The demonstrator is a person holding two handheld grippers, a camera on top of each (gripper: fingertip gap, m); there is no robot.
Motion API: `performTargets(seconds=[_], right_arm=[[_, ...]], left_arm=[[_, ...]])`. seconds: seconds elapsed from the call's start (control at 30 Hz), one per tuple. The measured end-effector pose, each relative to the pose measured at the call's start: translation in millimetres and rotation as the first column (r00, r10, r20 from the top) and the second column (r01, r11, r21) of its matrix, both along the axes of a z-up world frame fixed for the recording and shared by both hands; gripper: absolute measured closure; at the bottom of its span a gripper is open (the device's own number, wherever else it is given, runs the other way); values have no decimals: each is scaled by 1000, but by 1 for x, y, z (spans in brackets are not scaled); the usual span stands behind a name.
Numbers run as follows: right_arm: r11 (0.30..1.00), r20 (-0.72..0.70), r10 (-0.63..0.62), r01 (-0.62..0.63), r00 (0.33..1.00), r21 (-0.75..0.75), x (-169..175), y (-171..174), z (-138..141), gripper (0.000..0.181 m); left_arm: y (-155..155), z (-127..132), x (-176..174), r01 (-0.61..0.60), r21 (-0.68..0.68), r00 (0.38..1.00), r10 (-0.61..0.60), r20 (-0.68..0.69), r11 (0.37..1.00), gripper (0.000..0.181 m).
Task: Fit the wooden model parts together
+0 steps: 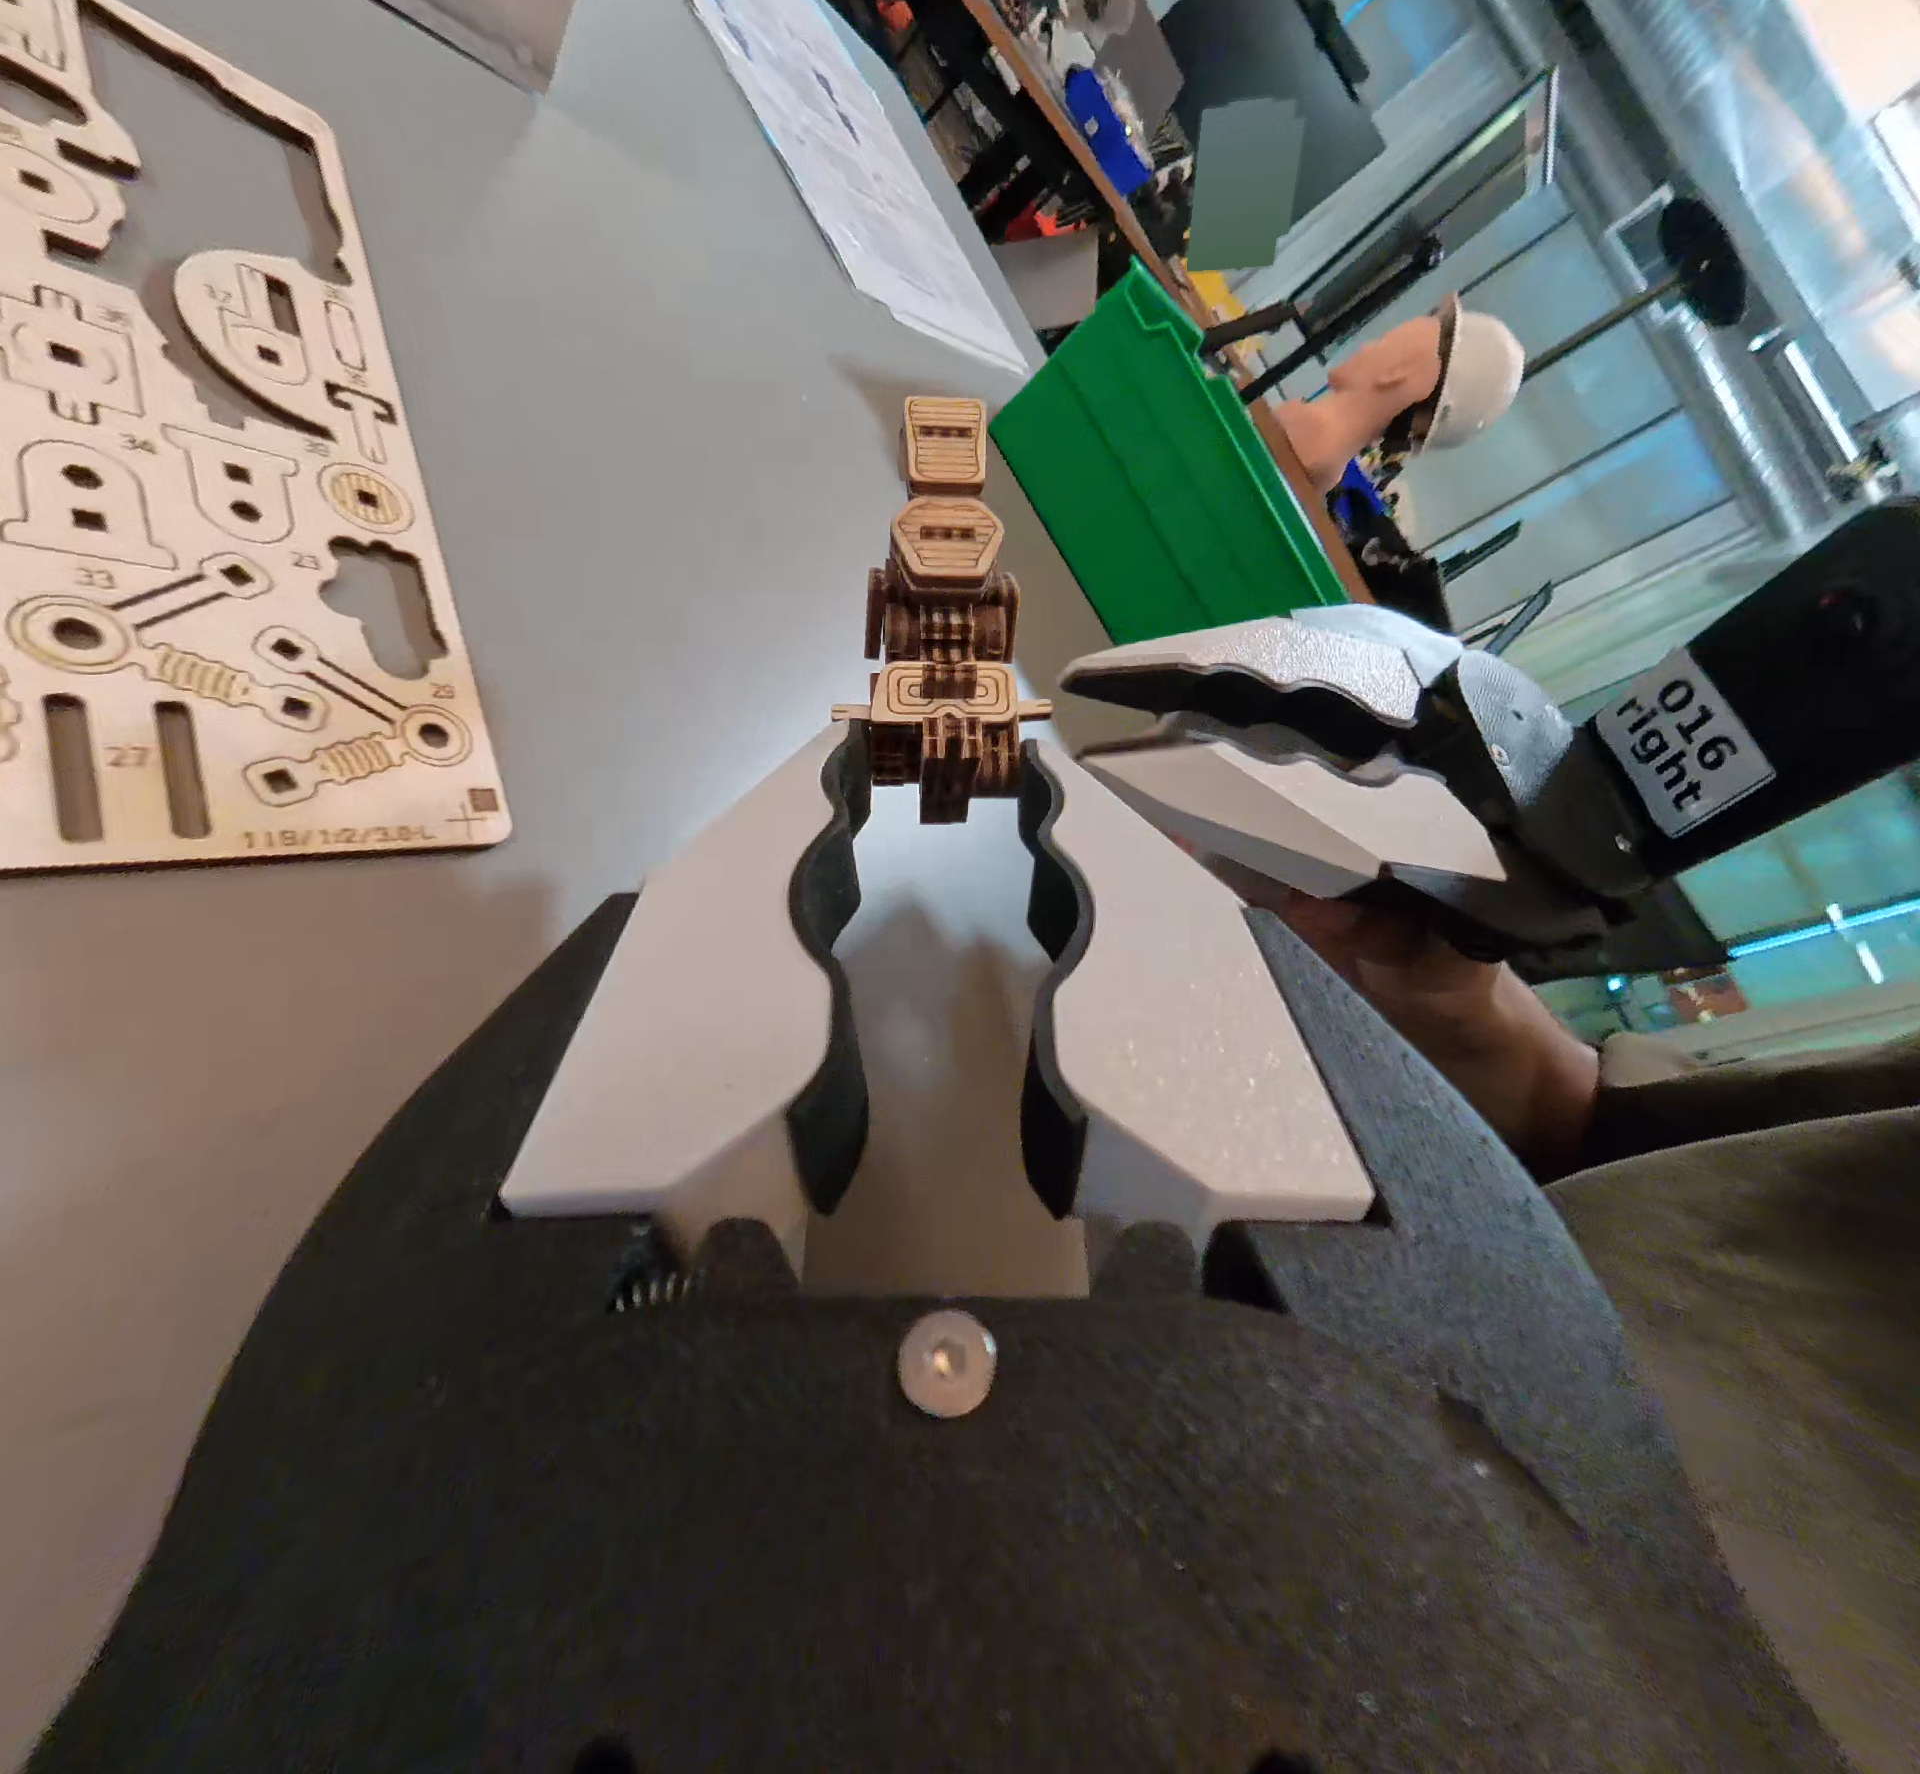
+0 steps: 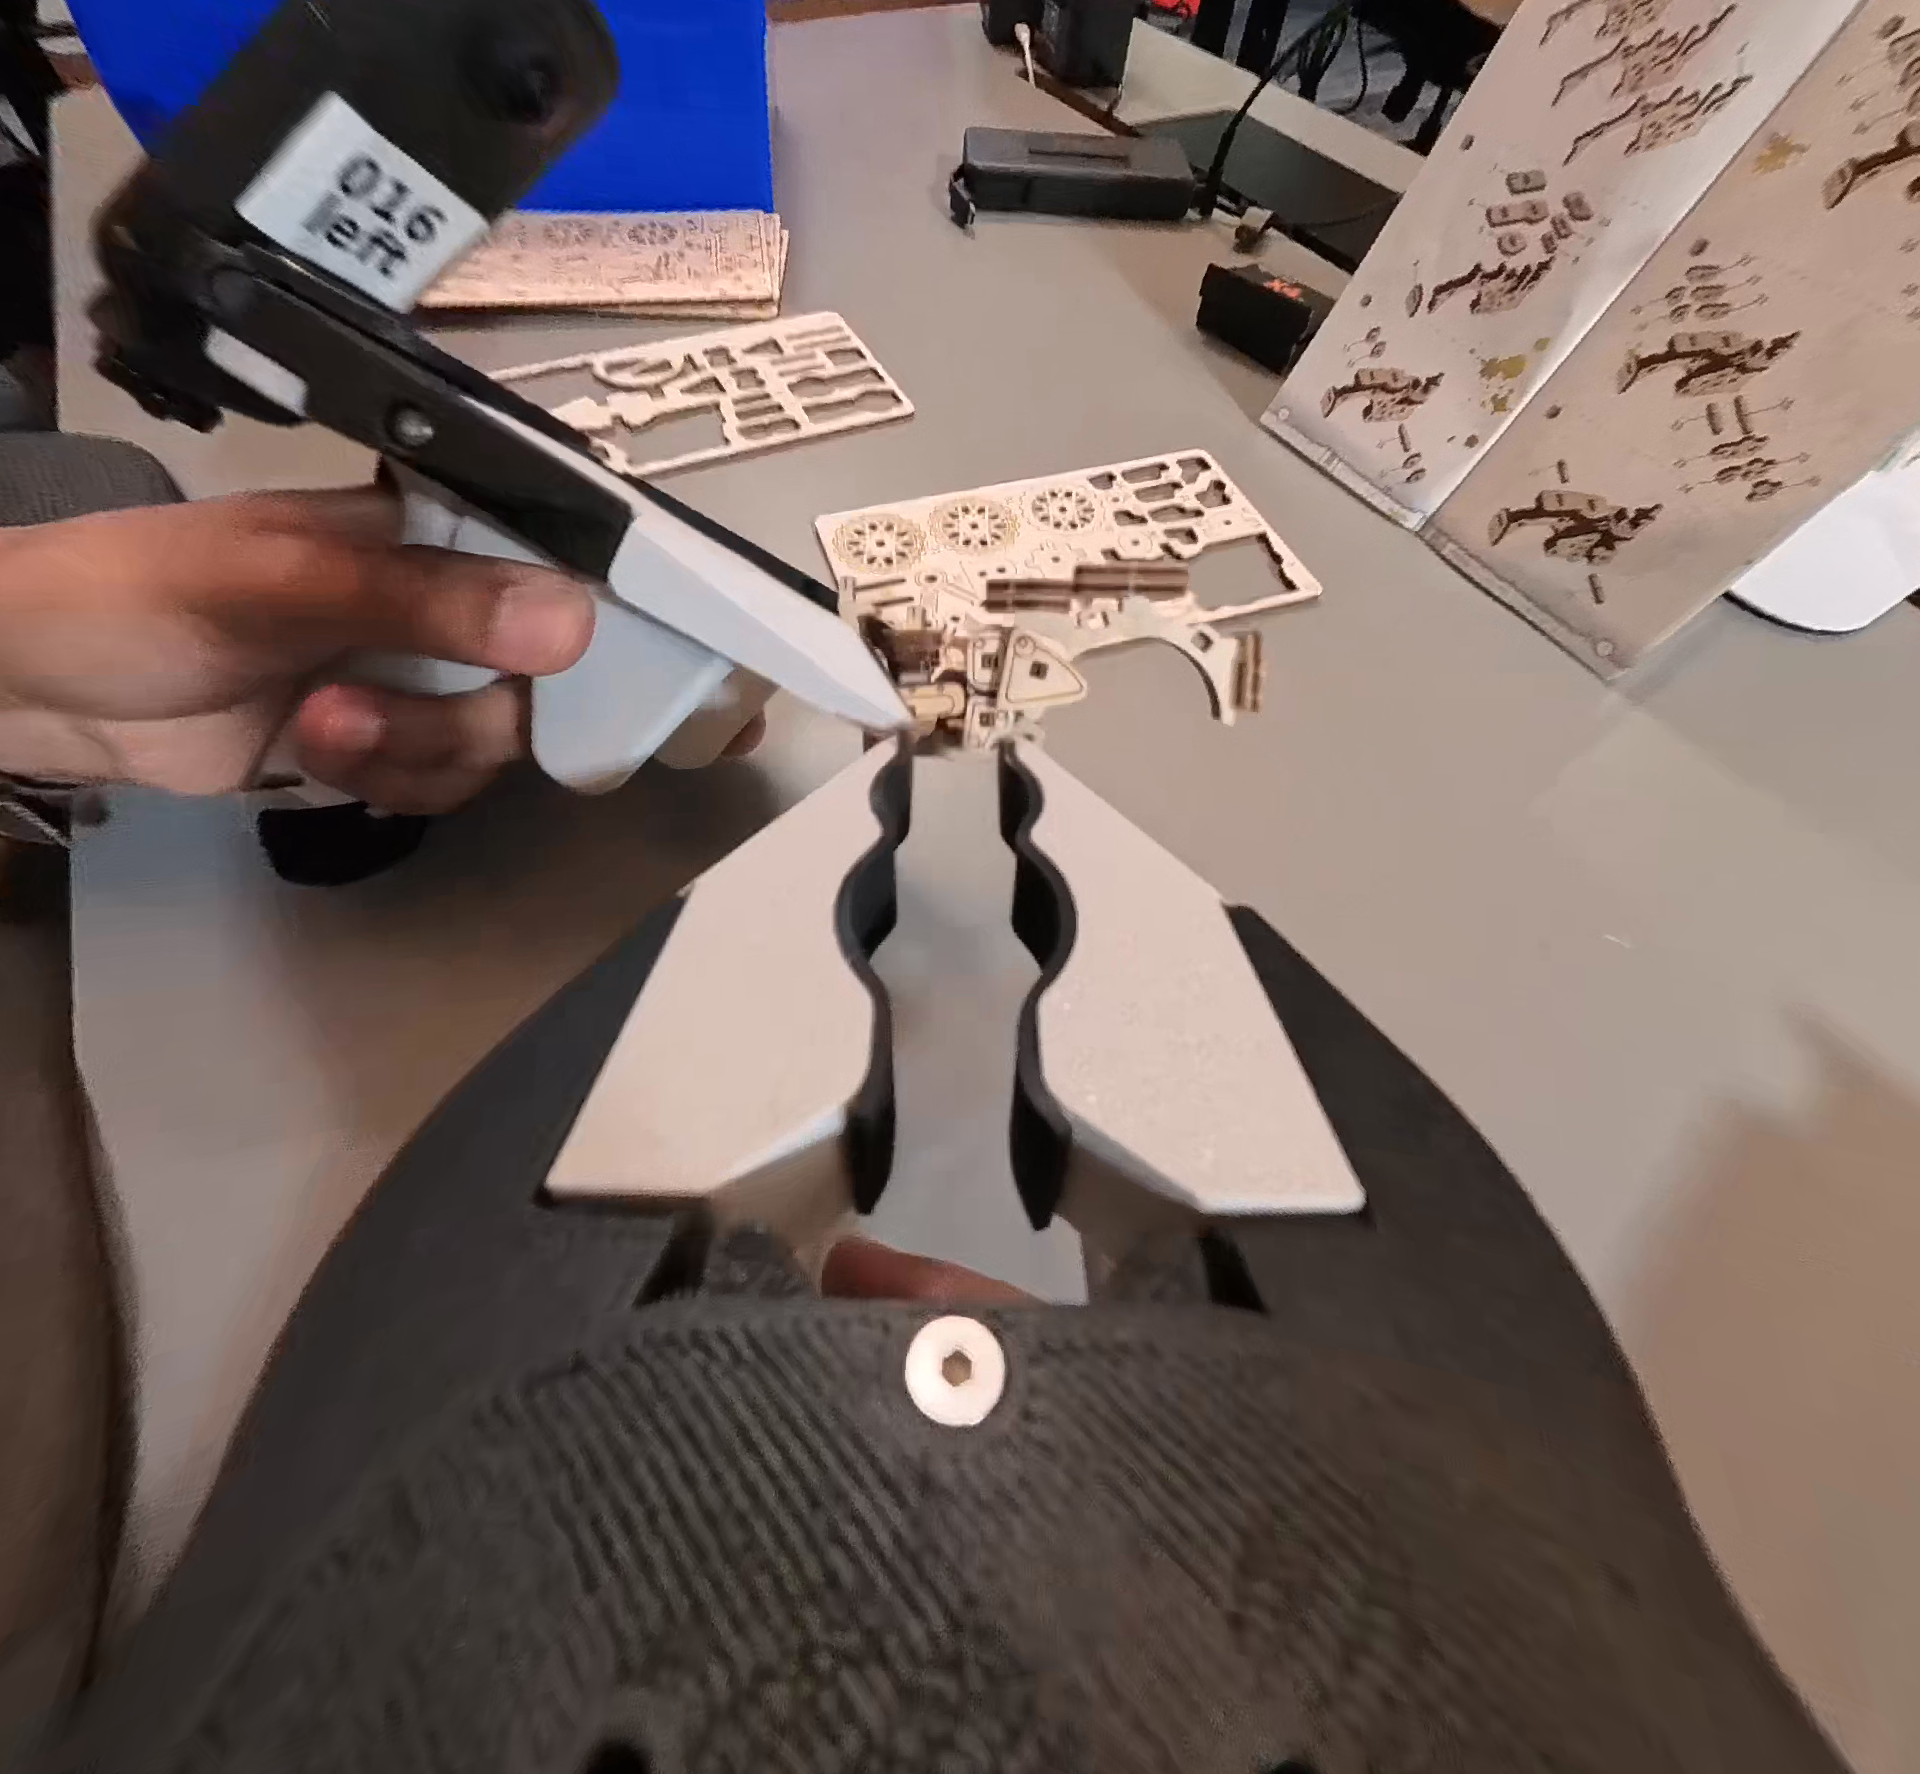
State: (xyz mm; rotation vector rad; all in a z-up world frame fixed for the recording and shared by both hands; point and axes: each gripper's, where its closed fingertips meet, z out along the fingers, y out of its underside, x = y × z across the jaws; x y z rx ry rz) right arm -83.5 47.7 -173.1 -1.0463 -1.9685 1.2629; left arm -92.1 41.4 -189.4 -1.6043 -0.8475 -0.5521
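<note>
Between the left gripper (image 1: 940, 768) tips, the wooden model (image 1: 943, 644) is pinched, long axis running straight ahead. Right gripper (image 2: 951, 753), spread slightly and empty, sits just beside its right flank.

Small wooden model (image 1: 940, 628) held up off table, clamped at its lower end. Pale top faces with dark line marks, dark brown burnt edges. Three blocky parts in a row, thin pin poking out both sides. From right wrist view, model (image 2: 971, 670) shows pale wedge-shaped side piece and long curved arm reaching right.
</note>
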Motion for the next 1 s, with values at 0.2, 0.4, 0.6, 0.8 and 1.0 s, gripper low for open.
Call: performTargets(seconds=[0.2, 0.4, 0.6, 0.8, 1.0], right_arm=[[969, 32, -8, 15, 999, -245, -2, 5, 12, 162], [593, 228, 187, 75, 956, -802, -3, 10, 27, 148], [454, 199, 311, 38, 930, -890, 5, 0, 39, 141], [419, 182, 344, 24, 921, -908, 8, -6, 43, 147], [420, 172, 364, 3, 915, -908, 11, -10, 46, 157]], left_arm=[[-5, 21, -4, -3, 167, 997, -9, 72, 986, 156], [-3, 41, 6, 46, 282, 996, -67, 64, 958, 156], [-2, 52, 14, 84, 329, 995, -97, 24, 941, 156], [-2, 56, 21, 114, 336, 993, -120, -2, 935, 156], [-2, 56, 22, 120, 324, 993, -119, -22, 939, 156]])
